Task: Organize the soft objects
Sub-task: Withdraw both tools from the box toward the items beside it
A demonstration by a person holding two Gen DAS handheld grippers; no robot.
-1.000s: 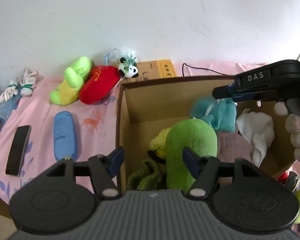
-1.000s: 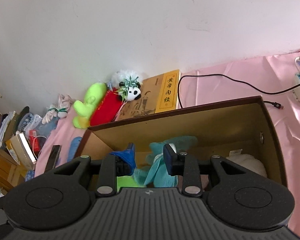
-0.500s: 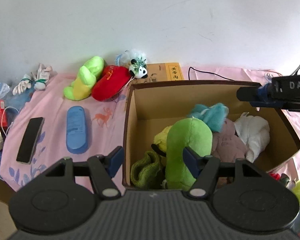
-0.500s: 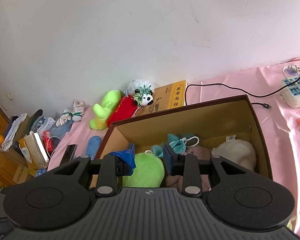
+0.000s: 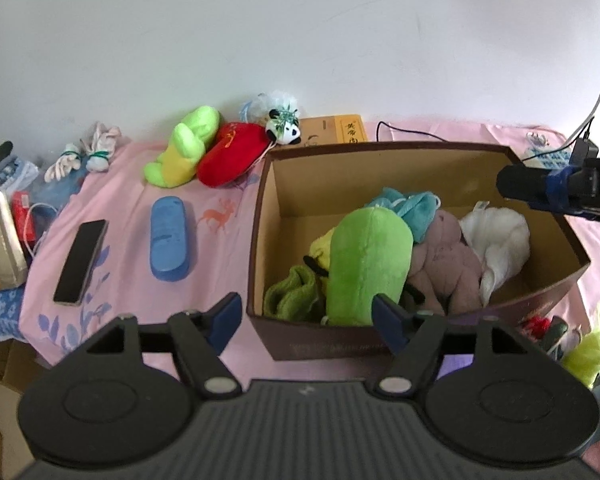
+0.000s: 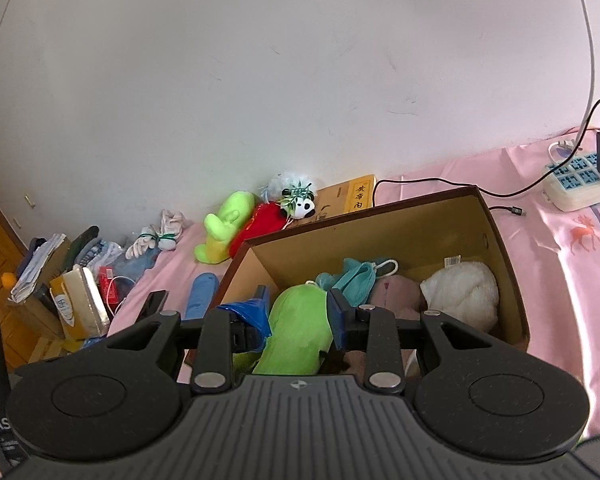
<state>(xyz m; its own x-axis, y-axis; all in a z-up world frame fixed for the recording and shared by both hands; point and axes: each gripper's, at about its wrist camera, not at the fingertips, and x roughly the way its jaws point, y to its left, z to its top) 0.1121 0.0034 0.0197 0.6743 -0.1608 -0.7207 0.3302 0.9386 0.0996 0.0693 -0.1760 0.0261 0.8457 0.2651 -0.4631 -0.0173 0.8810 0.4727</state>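
Fingers of the left gripper [image 5: 310,320] stand wide apart and hold nothing, poised above the near edge of the pink bedspread [image 5: 112,272], in front of the near left corner of the cardboard box [image 5: 324,344]. Those of the right gripper [image 6: 298,316] are apart too, more narrowly, with nothing between them; the big green plush [image 6: 296,336] seen through the gap lies lower, inside the box.

Going left to right along the bedspread's far edge, the loose soft things are the white gloves [image 5: 82,154], the lime-and-yellow plush [image 5: 184,146], the red plush [image 5: 232,154] touching it, and the small panda [image 5: 286,130] at the red one's end. The next pick, I judge, should come from this cluster. Take the outermost toy first, pinch across its narrow middle so the stuffing does not squirt out, lift clear of its neighbour, and drop it into the box's open far-left corner.

Only the left view shows the phone [image 5: 80,260] and the full blue case [image 5: 168,248]. Only the right view shows the power strip [image 6: 580,180] toward the bedspread's far right corner and the clutter [image 6: 60,276] beyond its left edge.
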